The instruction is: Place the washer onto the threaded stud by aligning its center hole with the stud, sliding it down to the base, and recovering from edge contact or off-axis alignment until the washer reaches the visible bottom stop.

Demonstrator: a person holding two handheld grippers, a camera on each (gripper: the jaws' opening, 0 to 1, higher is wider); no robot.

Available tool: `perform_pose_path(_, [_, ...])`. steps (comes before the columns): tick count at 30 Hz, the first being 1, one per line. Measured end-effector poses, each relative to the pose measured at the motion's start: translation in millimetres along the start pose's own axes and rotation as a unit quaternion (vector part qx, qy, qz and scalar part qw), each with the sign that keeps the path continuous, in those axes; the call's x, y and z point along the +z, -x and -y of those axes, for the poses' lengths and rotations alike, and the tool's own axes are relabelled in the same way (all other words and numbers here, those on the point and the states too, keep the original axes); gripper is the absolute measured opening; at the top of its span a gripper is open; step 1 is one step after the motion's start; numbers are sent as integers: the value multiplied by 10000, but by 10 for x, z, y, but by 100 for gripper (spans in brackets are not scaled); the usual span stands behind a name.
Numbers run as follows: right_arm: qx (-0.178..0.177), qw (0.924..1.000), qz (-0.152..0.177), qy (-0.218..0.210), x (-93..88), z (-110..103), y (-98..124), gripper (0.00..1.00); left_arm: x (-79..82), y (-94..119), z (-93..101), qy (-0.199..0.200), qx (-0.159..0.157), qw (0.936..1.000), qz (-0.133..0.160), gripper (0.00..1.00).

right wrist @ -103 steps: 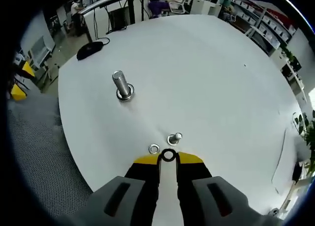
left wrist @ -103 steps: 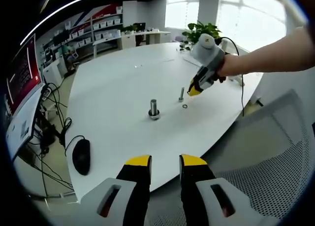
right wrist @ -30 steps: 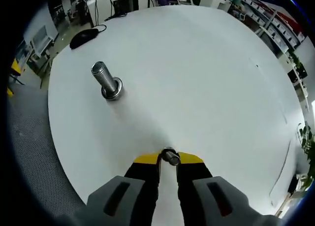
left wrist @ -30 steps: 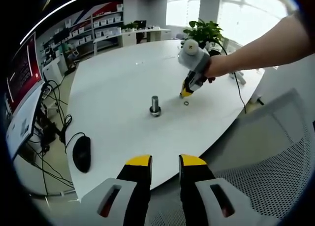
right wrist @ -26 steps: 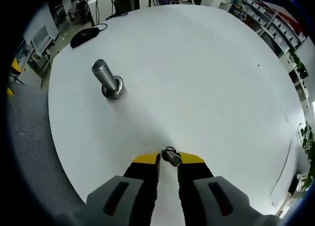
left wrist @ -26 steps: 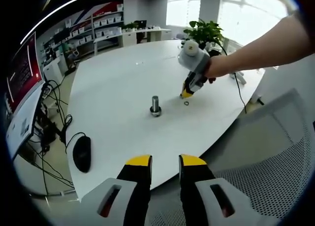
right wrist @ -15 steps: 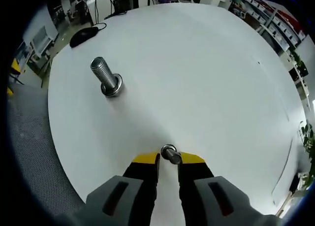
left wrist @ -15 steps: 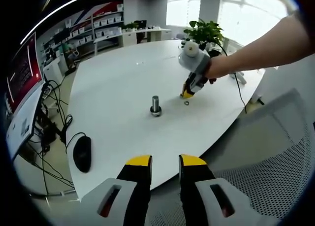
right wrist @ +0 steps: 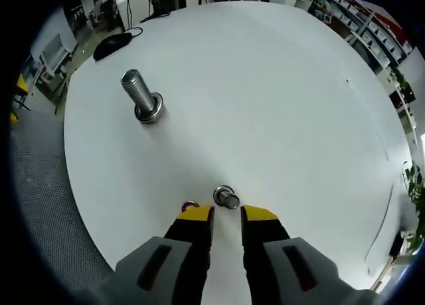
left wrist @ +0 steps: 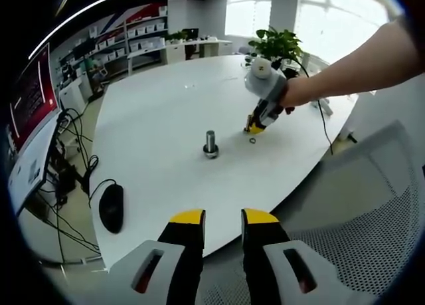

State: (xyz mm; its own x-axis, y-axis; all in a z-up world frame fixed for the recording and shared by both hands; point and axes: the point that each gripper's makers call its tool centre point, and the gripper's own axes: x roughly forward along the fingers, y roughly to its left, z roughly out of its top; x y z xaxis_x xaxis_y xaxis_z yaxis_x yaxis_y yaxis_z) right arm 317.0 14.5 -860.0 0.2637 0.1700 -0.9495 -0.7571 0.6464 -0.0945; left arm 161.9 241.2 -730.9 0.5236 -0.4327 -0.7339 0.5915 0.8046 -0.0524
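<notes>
Right hand-held gripper (right wrist: 226, 215): jaws apart, empty, above small stud (right wrist: 226, 197). Spare washer (right wrist: 189, 204) near desk (right wrist: 279, 99) edge: pinch rim, keep level.

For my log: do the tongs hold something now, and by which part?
Nothing is held. The right tongs are open just short of the small stud; the left tongs are empty.

Right gripper view: large stud (right wrist: 141, 98) stands upright on the desk (right wrist: 279, 99), far left of centre. Small stud (right wrist: 226, 198) stands just ahead of the right gripper (right wrist: 226, 216), with a washer at its base. A second washer (right wrist: 190, 204) lies on the desk just left of it, beside the left finger's tip. Mouse (right wrist: 111, 45) sits at the far desk edge.

Left gripper view: right gripper (left wrist: 255, 127) is right of the large stud (left wrist: 211, 144); potted plant (left wrist: 277, 42) behind.
</notes>
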Motion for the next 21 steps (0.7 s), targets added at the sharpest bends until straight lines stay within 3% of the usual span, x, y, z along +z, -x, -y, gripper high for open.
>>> perform_pose_path(5, [-65,9999,-30,135,-53,3,6,19,3,0,-5,5,6,10000,12,19])
perform_pose_path(21, [243,9988,0,416,-111,-241,29,21,17,6,2,-29,20,10000,36,19])
